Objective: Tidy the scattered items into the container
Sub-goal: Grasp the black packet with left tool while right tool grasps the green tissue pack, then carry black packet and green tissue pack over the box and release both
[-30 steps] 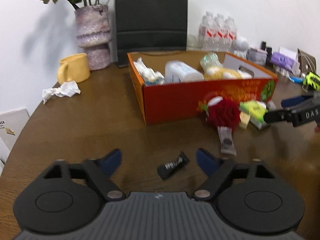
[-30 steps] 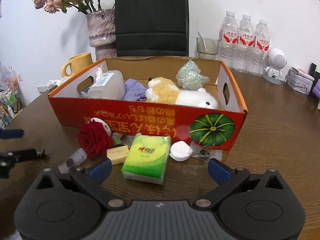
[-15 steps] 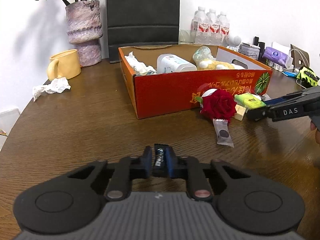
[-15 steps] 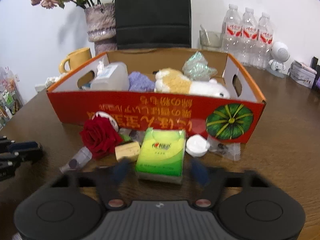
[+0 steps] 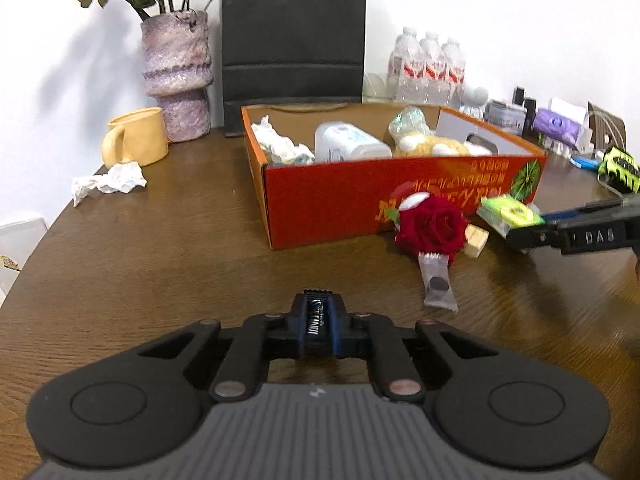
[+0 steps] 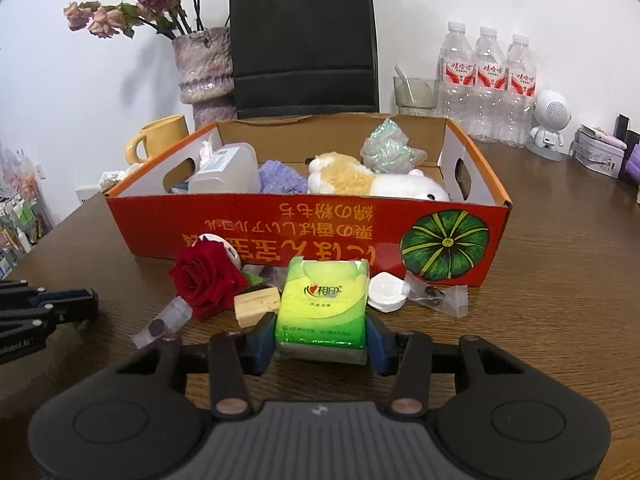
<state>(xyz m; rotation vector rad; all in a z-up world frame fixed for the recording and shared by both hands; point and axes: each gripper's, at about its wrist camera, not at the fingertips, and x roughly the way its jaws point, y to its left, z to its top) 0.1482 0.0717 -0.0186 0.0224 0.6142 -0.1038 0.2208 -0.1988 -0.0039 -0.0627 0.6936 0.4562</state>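
In the left wrist view my left gripper (image 5: 317, 326) is shut on a small black candy packet (image 5: 316, 320), just over the brown table. In the right wrist view my right gripper (image 6: 321, 338) is shut on a green tissue pack (image 6: 323, 302) that lies in front of the orange cardboard box (image 6: 312, 228). The box holds a plush toy (image 6: 372, 180), a white bottle (image 6: 226, 172) and a purple cloth (image 6: 280, 178). A red rose (image 6: 206, 276), a wooden block (image 6: 257, 305), a white cap (image 6: 386, 292) and clear wrappers (image 6: 440, 298) lie by the box's front wall.
A yellow mug (image 5: 136, 138), crumpled paper (image 5: 110, 180) and a vase (image 5: 176, 76) stand at the back left. A black bag (image 5: 294, 40) and water bottles (image 6: 486, 84) stand behind the box. A clear wrapper (image 5: 438, 286) lies near the rose (image 5: 434, 226).
Both grippers closed: the left one on the black packet, which now stands on end between its pads, the right one on the green tissue pack. Neither hand shifted much.
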